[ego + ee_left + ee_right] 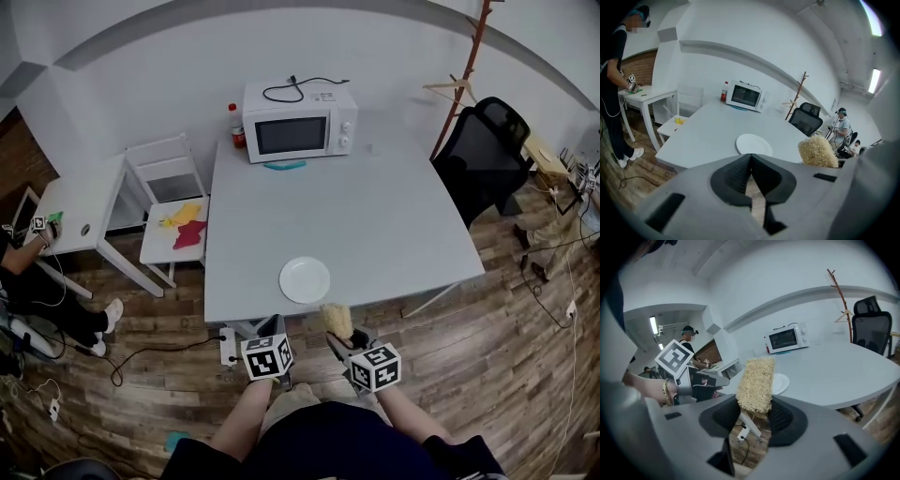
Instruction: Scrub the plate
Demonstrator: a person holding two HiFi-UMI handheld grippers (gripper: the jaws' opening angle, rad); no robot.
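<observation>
Zero scrubbing done so far, I'd say. From the head view, the white plate (pixel 305 279) sits bare near the front edge of the grey table (pixel 394 216). Both tools hang just off that edge, short of the plate. The left gripper (pixel 273 328) has nothing in it. The right gripper (pixel 343 337) carries a straw-coloured scrub pad (pixel 337 320). At the back there's a microwave (pixel 300 120) and a red-capped bottle (pixel 237 126), but I can't read a brand on either.

Left gripper view: its jaws are pressed together on nothing, with the plate (pixel 753 144) just beyond them and the scrub pad (pixel 818 151) off to the right.

Right gripper view: the jaws are clamped on the lower end of the scrub pad (pixel 755 385), which stands up between them. The plate (pixel 780 383) peeks out behind it, not touched. The left gripper (pixel 701 380) shows alongside, and its marker cube has only a square pattern, no words.

So the whole job is left: reach the plate, steady it and rub.
</observation>
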